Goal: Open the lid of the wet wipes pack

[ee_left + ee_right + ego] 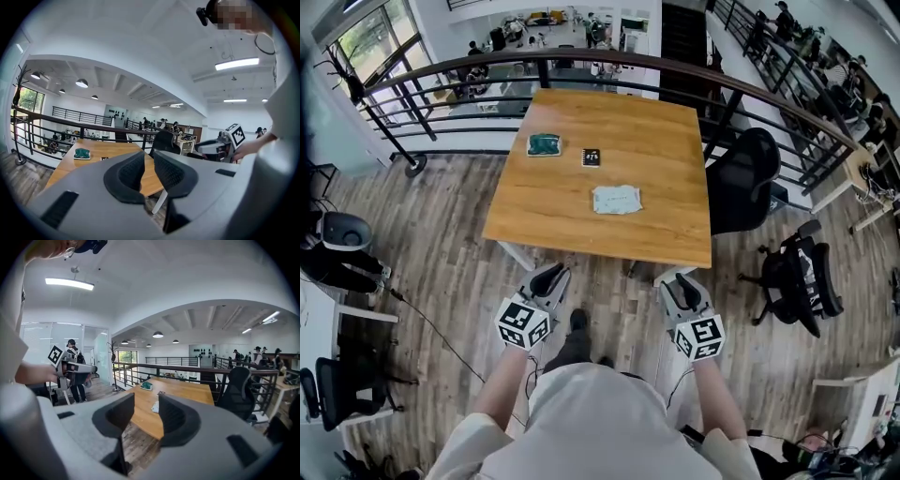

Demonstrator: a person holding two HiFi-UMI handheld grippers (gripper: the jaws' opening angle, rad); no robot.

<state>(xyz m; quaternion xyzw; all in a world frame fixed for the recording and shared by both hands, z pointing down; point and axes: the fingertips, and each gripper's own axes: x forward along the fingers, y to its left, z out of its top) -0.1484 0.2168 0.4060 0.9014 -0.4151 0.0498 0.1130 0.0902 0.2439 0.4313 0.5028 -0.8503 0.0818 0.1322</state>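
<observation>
A pale, flat wet wipes pack (617, 199) lies near the middle of the wooden table (661, 141); in the right gripper view the wet wipes pack (154, 406) shows between the jaws, far off. Both grippers hang in front of the table's near edge, over the floor and well short of the pack. My left gripper (551, 275) has a narrow gap between its jaws and nothing in it. My right gripper (682, 281) stands open wider, also empty. In its own view my left gripper (149, 157) points at the table's near edge, and my right gripper (146, 401) points toward the pack.
A green object (544, 144) and a small black item (592, 157) lie on the far left of the table. A dark railing (581, 64) curves behind it. Black office chairs stand at the table's right side (748, 178) and further right (797, 281).
</observation>
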